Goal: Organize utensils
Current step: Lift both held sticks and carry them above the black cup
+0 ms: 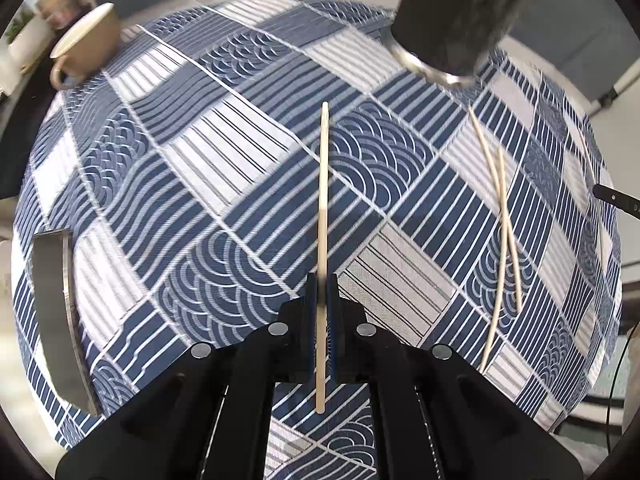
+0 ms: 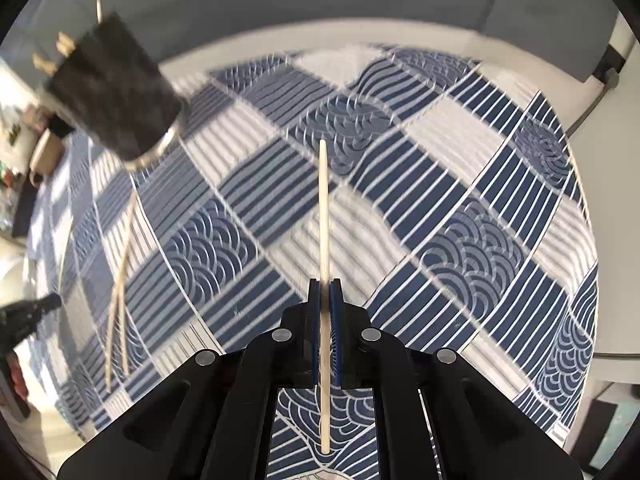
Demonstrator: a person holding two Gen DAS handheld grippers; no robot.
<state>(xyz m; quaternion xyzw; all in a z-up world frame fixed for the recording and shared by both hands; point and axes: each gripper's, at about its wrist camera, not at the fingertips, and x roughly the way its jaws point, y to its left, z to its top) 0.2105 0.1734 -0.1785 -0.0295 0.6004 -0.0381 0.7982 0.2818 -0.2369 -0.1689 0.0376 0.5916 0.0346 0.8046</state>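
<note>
Left chopstick [image 1: 322, 216]: I have it clamped between the closed fingers of my left gripper [image 1: 322, 300], held above the cloth, long axis straight ahead, tip pointing far.
Right chopstick [image 2: 324, 240]: pinched the same way in my right gripper [image 2: 325, 304], shut on it, pointing far.
Loose chopsticks [image 1: 505, 224]: crossed on the tablecloth [image 1: 200, 184], right of my left gripper.
Holder [image 2: 114, 88]: dark block at far left; only the right view shows stick ends poking from its top.
Left view only: a tan cup [image 1: 86, 44] far left, a metal-edged dark slab [image 1: 56, 316] near left.
</note>
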